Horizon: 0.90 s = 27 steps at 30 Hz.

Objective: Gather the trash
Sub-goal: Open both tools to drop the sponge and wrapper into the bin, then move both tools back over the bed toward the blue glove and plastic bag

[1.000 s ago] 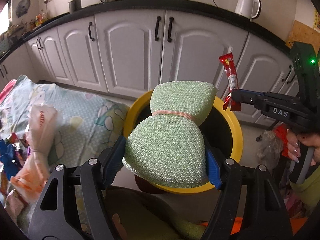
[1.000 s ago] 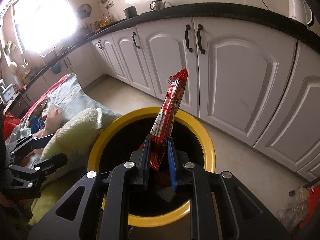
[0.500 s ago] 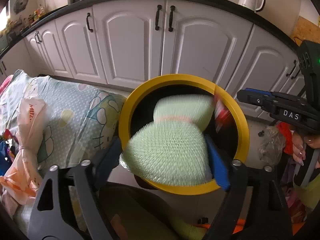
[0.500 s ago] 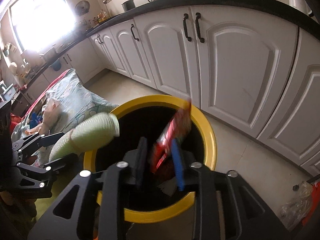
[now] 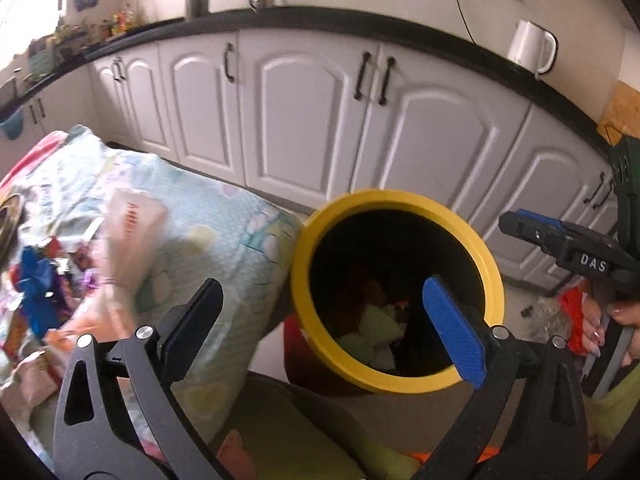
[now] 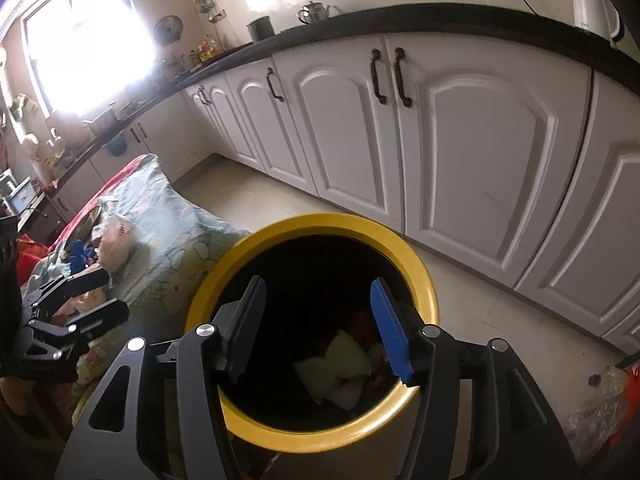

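White kitchen cabinets (image 6: 472,168) behind yellow-rimmed bin (image 6: 416,264): green mesh sponge (image 6: 332,364) inside; left gripper (image 5: 320,332) and right gripper (image 6: 320,328) just opened, fingers empty; wrappers (image 5: 36,280) beside bin remain.

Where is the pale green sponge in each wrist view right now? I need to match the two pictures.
Left wrist: the green sponge lies deep in the bin, lower centre, just left of the blue pad.
Right wrist: the green sponge lies at the bottom of the bin, lower centre, between the open fingers.
Shared landmark: the bin's yellow rim.
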Each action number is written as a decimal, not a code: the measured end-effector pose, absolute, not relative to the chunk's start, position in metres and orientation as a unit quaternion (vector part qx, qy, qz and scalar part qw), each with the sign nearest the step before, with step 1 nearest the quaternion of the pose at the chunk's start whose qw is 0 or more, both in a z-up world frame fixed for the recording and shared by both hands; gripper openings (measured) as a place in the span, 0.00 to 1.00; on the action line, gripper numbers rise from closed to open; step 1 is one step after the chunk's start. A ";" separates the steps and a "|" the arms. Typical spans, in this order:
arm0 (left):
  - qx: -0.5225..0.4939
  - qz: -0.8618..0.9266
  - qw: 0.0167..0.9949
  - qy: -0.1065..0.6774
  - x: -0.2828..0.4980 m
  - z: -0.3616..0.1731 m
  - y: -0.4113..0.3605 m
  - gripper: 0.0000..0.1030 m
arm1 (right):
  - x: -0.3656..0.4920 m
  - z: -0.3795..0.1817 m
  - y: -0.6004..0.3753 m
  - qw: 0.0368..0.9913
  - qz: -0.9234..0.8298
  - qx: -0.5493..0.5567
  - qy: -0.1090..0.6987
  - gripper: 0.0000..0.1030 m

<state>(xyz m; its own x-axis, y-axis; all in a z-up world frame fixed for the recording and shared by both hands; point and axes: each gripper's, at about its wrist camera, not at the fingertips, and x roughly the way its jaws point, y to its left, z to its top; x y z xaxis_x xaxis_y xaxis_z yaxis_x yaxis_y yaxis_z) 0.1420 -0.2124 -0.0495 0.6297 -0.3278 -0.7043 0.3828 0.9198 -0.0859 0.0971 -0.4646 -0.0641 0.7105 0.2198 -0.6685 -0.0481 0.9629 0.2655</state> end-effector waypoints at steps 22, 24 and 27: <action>-0.017 -0.106 0.948 0.300 0.124 -0.002 -0.127 0.89 | 0.086 -0.018 -0.393 0.929 0.145 0.101 0.324 0.64; -0.023 -0.097 0.950 0.294 0.123 0.001 -0.119 0.89 | 0.085 -0.012 -0.384 0.930 0.154 0.098 0.318 0.64; -0.030 -0.084 0.954 0.286 0.122 0.004 -0.108 0.89 | 0.083 -0.005 -0.372 0.932 0.165 0.095 0.307 0.64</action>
<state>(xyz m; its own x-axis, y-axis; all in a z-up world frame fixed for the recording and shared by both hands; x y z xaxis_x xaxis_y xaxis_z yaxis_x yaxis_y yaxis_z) 0.1218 -0.1076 0.0039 0.8223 -0.1779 -0.5405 0.1434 0.9840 -0.1058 0.0830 -0.3720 -0.0050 0.7566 0.3656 -0.5421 -0.2492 0.9277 0.2779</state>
